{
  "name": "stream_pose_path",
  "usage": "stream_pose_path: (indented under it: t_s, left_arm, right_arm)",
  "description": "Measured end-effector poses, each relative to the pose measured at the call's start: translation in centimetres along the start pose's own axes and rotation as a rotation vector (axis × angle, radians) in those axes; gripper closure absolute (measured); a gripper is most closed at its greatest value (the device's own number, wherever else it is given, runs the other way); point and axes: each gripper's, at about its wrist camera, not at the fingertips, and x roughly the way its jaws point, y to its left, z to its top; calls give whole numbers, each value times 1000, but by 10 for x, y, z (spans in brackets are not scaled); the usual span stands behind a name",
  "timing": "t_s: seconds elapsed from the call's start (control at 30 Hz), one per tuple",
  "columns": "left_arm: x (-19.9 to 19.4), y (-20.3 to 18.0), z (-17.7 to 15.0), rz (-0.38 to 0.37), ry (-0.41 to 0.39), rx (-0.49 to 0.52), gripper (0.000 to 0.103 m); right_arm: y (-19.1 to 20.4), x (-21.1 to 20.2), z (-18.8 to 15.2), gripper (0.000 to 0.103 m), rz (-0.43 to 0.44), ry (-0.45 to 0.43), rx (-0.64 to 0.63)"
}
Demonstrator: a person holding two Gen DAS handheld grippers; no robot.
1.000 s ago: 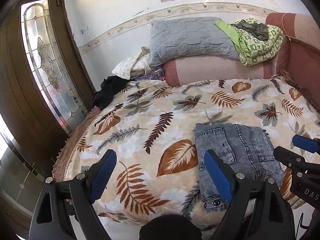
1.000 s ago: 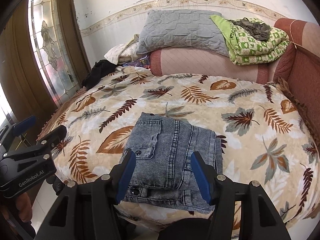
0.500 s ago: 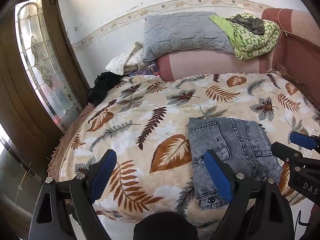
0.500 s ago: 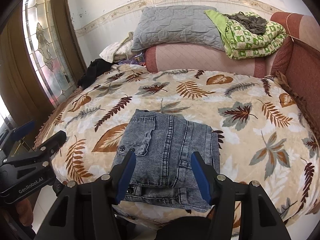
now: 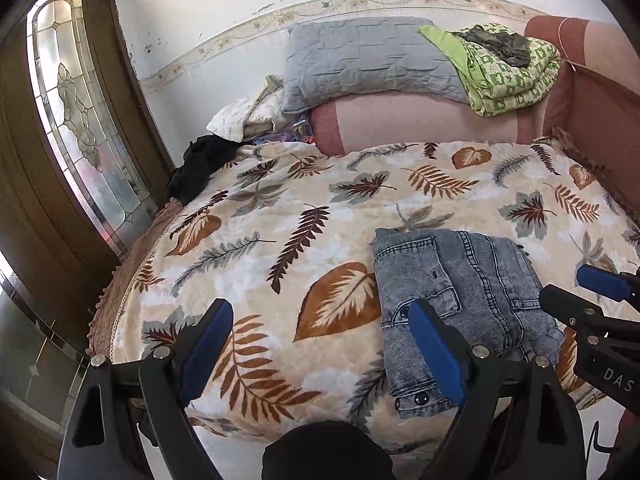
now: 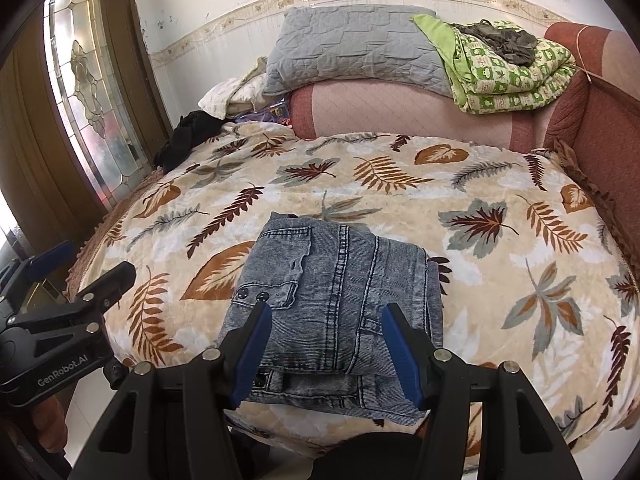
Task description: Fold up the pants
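The grey-blue denim pants [image 6: 336, 296] lie folded into a compact rectangle near the front edge of the leaf-patterned bed cover [image 6: 500, 280]. They also show in the left wrist view [image 5: 460, 304], at the right. My right gripper [image 6: 326, 344] is open and empty, held just in front of and above the pants' near edge. My left gripper [image 5: 320, 344] is open and empty, to the left of the pants over bare cover. The right gripper shows at the right edge of the left wrist view [image 5: 600, 300].
A grey pillow [image 6: 352, 48] and a green patterned quilt [image 6: 504, 68] sit on the pink headboard cushion [image 6: 400, 112]. A black garment [image 6: 184, 140] lies at the bed's far left corner. A wooden door with a stained glass pane [image 6: 92, 92] stands at left.
Both grippers have drawn back and up a little from the bed, so the folded pants appear farther away. The pants have not moved. Both grippers stay open.
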Motion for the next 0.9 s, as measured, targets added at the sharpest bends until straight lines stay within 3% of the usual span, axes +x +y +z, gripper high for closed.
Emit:
stream_pose_path:
  t_s: [0.9]
  left_arm:
    - [-2,8,-2,-7,-7,-18,13]
  right_arm:
    - [6,-6,3,42,4,-10,-11]
